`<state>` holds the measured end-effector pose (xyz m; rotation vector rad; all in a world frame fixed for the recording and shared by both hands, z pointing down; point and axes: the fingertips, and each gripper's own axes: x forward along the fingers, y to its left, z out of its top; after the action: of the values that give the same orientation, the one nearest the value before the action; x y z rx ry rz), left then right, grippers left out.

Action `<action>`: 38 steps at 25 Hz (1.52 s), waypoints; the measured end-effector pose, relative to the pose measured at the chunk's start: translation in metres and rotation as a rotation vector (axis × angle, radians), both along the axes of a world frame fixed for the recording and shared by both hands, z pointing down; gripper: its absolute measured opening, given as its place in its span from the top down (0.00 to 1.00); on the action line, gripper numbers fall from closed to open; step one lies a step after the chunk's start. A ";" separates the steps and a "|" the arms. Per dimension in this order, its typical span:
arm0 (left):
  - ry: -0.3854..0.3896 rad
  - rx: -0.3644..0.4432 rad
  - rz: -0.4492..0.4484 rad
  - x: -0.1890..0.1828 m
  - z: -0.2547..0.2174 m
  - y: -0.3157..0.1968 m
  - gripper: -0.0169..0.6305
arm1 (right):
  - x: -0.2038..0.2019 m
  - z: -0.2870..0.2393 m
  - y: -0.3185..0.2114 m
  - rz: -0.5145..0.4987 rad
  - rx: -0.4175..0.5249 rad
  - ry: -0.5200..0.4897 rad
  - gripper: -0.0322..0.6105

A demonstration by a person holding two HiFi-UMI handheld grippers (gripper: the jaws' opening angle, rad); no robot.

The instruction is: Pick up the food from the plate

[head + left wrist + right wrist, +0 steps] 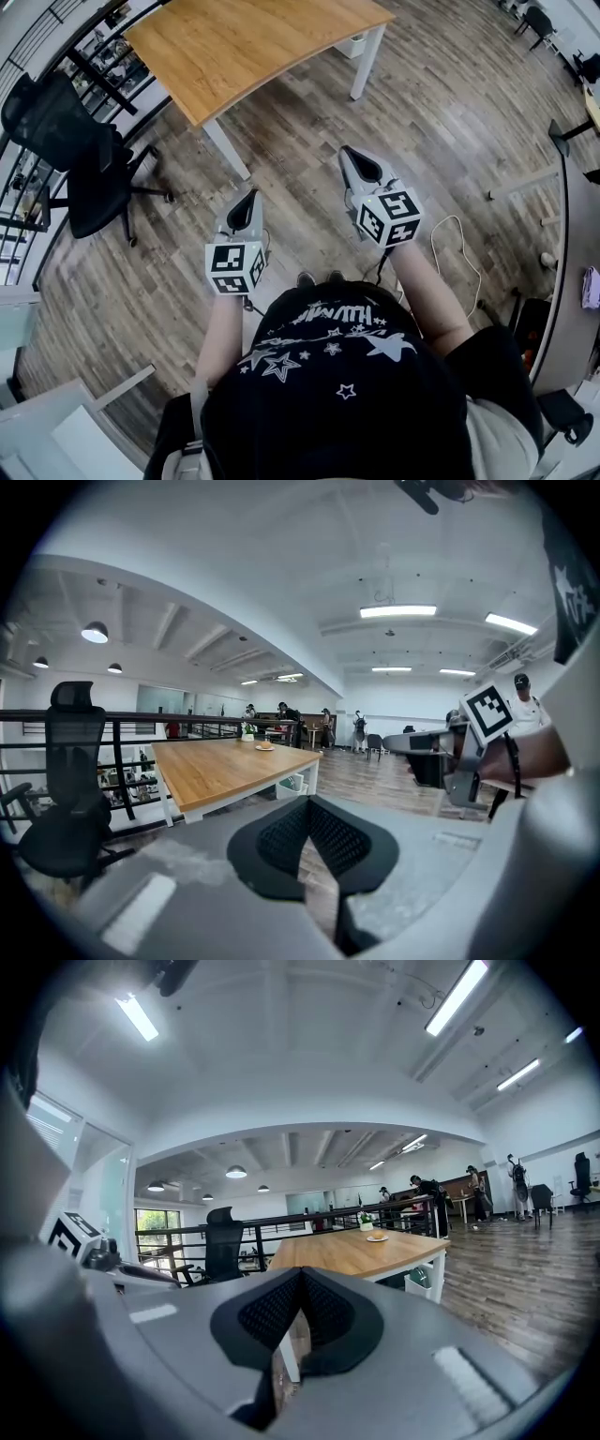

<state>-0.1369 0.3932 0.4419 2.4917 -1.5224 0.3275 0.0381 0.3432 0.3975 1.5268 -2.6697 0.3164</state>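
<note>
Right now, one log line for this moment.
left tool: shut, empty | right tool: shut, empty | plate: far end of table, food on it

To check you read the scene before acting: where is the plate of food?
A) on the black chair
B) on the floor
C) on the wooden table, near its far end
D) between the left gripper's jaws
C: the plate rests on the wooden table, by its far end.
</note>
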 end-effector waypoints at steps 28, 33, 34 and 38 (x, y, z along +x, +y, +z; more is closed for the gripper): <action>0.033 -0.122 -0.078 -0.049 0.049 -0.062 0.97 | -0.005 0.031 -0.112 0.075 -0.009 0.013 0.95; 0.008 -0.127 -0.083 -0.033 0.049 -0.118 0.97 | 0.013 0.038 -0.175 0.082 -0.032 -0.028 0.95; 0.008 -0.129 -0.090 -0.030 0.048 -0.130 0.97 | 0.016 0.039 -0.188 0.079 -0.036 -0.030 0.95; 0.014 -0.146 -0.106 -0.014 0.047 -0.171 0.97 | 0.030 0.035 -0.239 0.064 -0.041 -0.040 0.95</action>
<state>-0.1509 0.2218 0.4890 2.2878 -1.5589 0.3878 0.0681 0.1043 0.4322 1.6138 -2.6302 0.4073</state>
